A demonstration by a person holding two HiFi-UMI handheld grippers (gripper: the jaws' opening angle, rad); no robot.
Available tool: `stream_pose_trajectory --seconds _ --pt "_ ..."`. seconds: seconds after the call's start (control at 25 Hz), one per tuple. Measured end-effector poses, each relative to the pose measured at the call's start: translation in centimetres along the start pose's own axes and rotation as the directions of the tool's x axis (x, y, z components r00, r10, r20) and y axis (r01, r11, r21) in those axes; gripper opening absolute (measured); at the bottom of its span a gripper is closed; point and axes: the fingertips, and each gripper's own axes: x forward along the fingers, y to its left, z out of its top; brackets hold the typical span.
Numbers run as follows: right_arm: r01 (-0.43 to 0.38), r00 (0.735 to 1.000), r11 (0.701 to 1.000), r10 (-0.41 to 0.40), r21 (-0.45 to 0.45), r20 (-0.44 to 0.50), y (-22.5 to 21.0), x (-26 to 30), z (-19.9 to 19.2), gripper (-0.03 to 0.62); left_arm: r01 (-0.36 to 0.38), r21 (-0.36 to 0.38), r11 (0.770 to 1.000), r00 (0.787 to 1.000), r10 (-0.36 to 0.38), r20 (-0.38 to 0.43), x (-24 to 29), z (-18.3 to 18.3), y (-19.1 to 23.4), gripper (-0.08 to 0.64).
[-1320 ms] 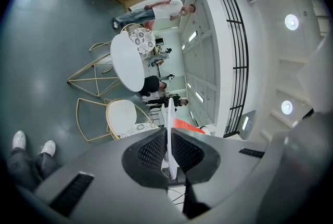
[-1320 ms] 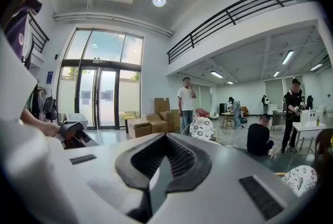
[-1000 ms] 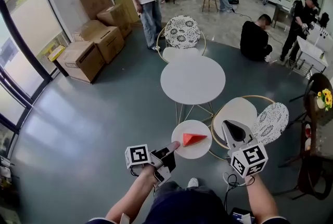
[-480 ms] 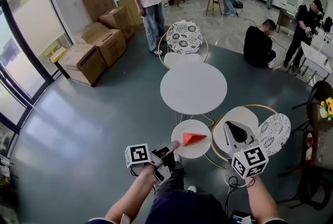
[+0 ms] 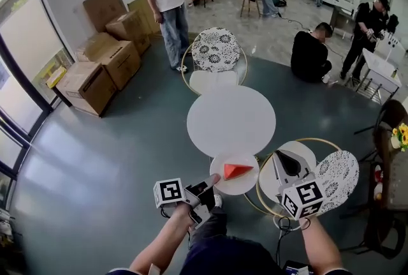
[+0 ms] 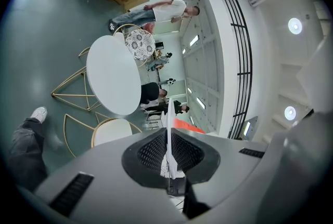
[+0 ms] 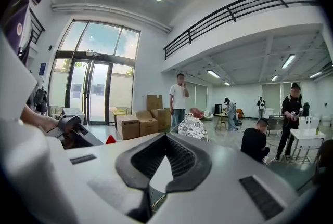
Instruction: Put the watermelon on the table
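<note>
Closing in on the round white table (image 5: 231,115), the person is making it loom larger and nearer in the head view than a second ago, and the plate (image 5: 226,186) is now overlapping the table's near rim instead of hanging short of it. A chair (image 5: 311,154) is standing just to the right, under the right gripper (image 5: 282,159), whose jaws are resting together on nothing. The left gripper (image 5: 212,180) is pinching the plate by its edge (seen edge-on between the pads in the left gripper view) and carrying it roughly level. The watermelon (image 5: 237,170), a red wedge, is lying on that plate, in the air and not yet set down. The carry is looking nearly finished; the next move is calling for reaching over the tabletop, lowering the plate flat, then spreading the left jaws.
</note>
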Motion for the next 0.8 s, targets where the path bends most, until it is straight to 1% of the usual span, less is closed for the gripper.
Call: stream_pose_trajectory --seconds 0.16,0.4,0.6,0.8 --pt "0.025 0.999 1.000 -0.024 0.009 -0.022 -1.4 3.9 0.0 0.005 -0.009 0.001 1.000 1.000 0.009 -0.027 2.1 3.8 0.8 0.017" --pt "0.051 0.997 0.999 -0.051 -0.004 -0.052 -2.9 10.1 0.6 0.005 -0.023 0.036 0.999 0.997 0.025 -0.067 5.0 10.0 2.1 0.016" --pt "0.125 0.990 0.992 -0.125 -0.002 -0.065 -4.9 14.9 1.1 0.005 -0.024 0.053 0.998 0.995 0.029 -0.098 7.0 15.0 3.2 0.017" --pt "0.167 0.984 0.986 -0.168 -0.030 -0.052 -6.2 18.8 2.0 0.005 -0.014 0.025 1.000 0.993 0.017 -0.114 8.5 18.8 4.1 0.017"
